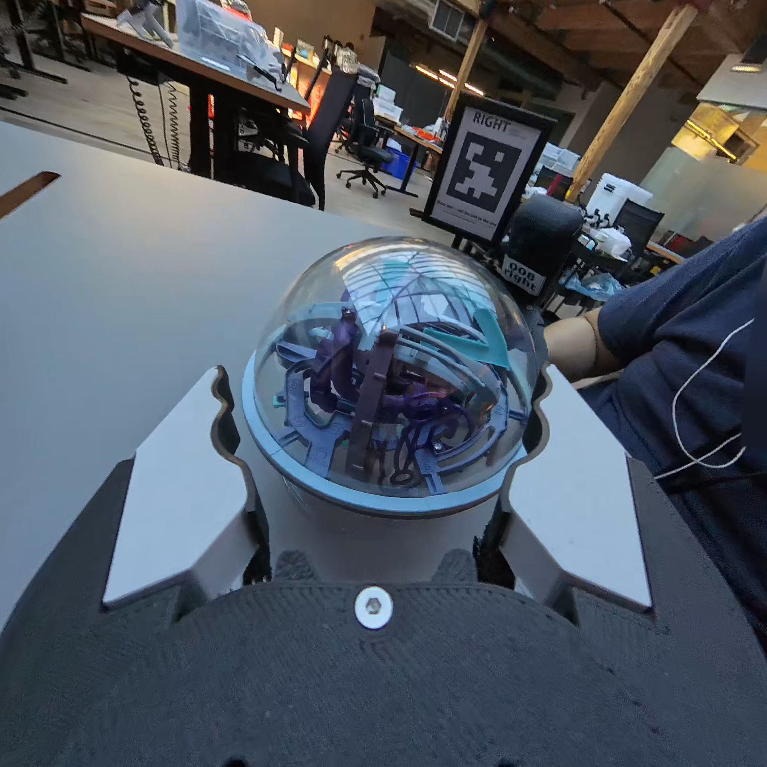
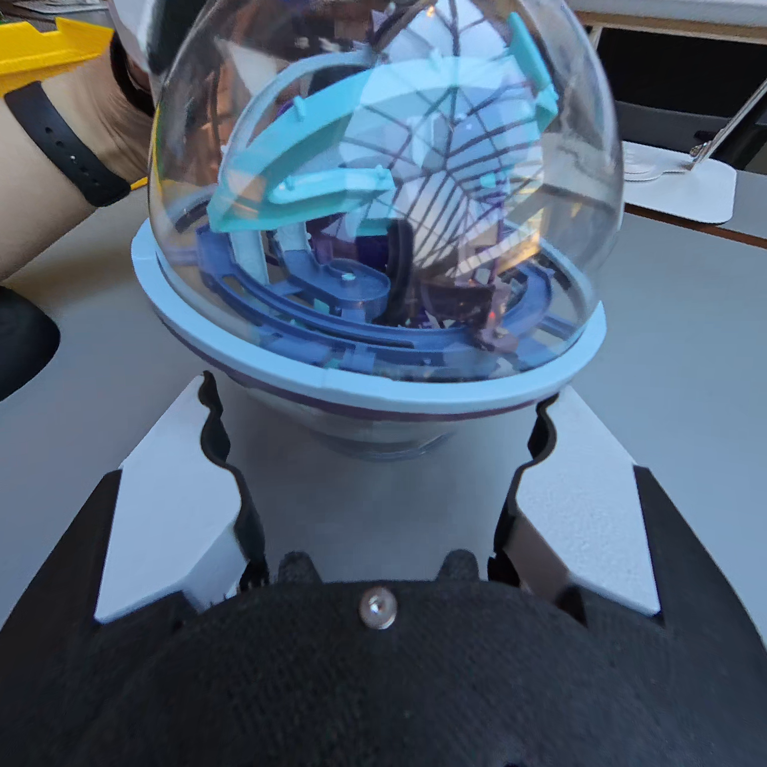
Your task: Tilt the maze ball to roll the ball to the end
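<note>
The maze ball (image 1: 386, 369) is a clear sphere with blue, teal and purple tracks inside and a pale blue rim. It stands upright on the grey table (image 1: 124, 311). My left gripper (image 1: 379, 398) is open, one finger on each side of the ball's lower half just under the rim, and I cannot tell whether they touch it. In the right wrist view the maze ball (image 2: 373, 199) fills the upper frame. My right gripper (image 2: 375, 394) is open, its fingertips just under the rim from the opposite side. A small shiny bead (image 1: 438, 446) sits on a track.
The right gripper's black body (image 1: 539, 245) and a person's arm in a dark blue sleeve (image 1: 672, 357) are behind the ball. A framed marker sign (image 1: 483, 170) stands at the table's far edge. A wrist with a black band (image 2: 66, 145) and yellow part (image 2: 45, 45) show left.
</note>
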A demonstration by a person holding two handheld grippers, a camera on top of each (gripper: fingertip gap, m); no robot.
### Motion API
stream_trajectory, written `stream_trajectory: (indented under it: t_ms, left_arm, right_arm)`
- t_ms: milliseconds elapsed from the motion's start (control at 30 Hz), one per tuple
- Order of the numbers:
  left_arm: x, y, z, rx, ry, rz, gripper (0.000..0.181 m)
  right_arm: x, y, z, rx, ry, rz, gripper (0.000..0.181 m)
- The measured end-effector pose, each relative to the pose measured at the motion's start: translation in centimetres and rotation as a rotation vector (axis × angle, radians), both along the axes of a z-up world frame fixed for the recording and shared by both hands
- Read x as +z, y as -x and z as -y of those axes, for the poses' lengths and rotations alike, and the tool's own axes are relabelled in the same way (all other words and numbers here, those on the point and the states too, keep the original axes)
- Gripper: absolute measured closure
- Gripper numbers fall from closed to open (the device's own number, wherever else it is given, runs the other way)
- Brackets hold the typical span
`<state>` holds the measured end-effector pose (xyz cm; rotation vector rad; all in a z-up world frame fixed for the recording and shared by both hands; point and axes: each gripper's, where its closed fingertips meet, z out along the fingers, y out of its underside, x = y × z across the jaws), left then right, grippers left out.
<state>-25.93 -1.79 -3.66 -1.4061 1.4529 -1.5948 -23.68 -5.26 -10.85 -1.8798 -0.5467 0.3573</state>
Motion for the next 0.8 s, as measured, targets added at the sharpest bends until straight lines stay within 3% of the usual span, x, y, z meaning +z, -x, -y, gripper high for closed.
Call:
stream_trajectory:
  t_ms: [133, 567, 800]
  left_arm:
    - [-0.7, -0.3, 0.7, -0.014, 0.021, 0.002, 0.044]
    - [-2.9, 0.2, 1.4, 0.046, 0.001, -0.086, 0.043]
    - [-2.5, 0.2, 1.0, 0.027, 0.073, -0.028, 0.046]
  right_arm:
    - [-0.1, -0.2, -0.5, -0.013, 0.004, 0.003, 0.038]
    - [1.0, -0.6, -0.2, 0.192, 0.054, -0.206, 0.041]
    - [1.0, -0.8, -0.1, 0.199, 0.053, -0.208, 0.040]
